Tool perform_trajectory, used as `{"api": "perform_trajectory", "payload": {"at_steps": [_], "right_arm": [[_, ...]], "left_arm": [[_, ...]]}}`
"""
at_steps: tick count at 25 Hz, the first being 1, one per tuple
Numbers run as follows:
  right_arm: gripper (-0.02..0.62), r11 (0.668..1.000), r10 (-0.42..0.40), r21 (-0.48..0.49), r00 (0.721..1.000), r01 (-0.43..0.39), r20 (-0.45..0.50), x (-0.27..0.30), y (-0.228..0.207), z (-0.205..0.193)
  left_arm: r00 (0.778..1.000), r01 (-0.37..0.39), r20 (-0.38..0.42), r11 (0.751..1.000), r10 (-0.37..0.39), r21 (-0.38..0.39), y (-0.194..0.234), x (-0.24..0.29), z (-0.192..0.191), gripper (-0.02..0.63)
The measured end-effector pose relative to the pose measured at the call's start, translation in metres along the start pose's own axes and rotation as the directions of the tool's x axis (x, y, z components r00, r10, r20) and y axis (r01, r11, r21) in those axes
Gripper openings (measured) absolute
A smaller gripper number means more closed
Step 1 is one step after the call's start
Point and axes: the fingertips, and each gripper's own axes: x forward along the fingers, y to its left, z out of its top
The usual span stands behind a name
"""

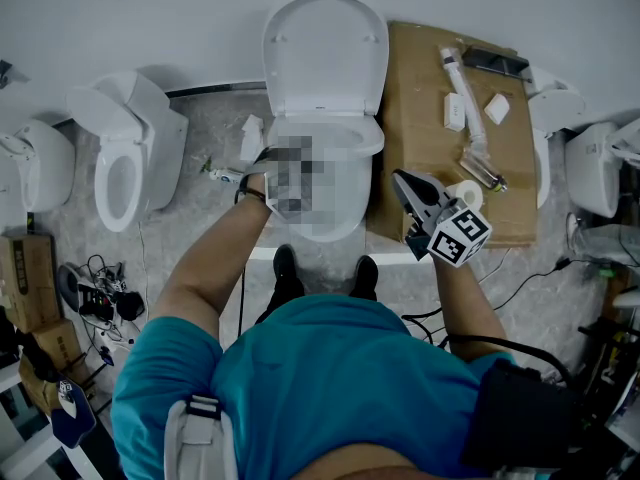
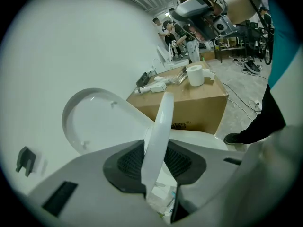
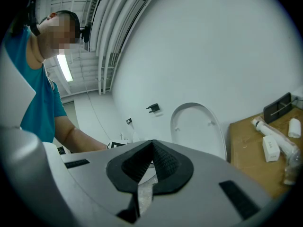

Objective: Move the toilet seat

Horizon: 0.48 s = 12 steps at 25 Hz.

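The white toilet [image 1: 345, 203] stands against the wall with its lid [image 1: 325, 53] raised upright. My left gripper [image 1: 270, 168] is at the bowl's left rim, partly under a mosaic patch. In the left gripper view the toilet seat [image 2: 158, 136] stands edge-on and tilted up between the black pads [image 2: 130, 162], which press on it from both sides, with the lid [image 2: 102, 122] behind. My right gripper [image 1: 402, 180] hangs to the right of the bowl, near the box's front edge, jaws together and empty [image 3: 152, 145]. The lid [image 3: 196, 126] shows beyond it.
A cardboard box [image 1: 420, 118] right of the toilet carries a paper roll [image 1: 465, 195], a tube and small white boxes. Another toilet [image 1: 125, 158] stands at the left, more white fixtures [image 1: 590, 168] at the right. Cables lie on the floor. The person's shoes [image 1: 285, 268] are before the bowl.
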Motion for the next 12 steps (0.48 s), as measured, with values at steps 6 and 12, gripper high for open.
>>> {"api": "perform_trajectory", "payload": {"at_steps": [6,12], "right_arm": [[-0.008,1.000,-0.004,0.002,1.000,0.004,-0.004,-0.001,-0.005,-0.002],[-0.008,1.000,-0.010,0.002,1.000,0.010,-0.002,-0.003,-0.009,0.000]], "left_arm": [[0.999,-0.032,0.007,0.999,0.032,-0.017,0.023,0.006,0.005,0.121],[0.999,-0.053,0.010,0.998,0.053,-0.027,0.041,0.008,0.010,0.117]]}}
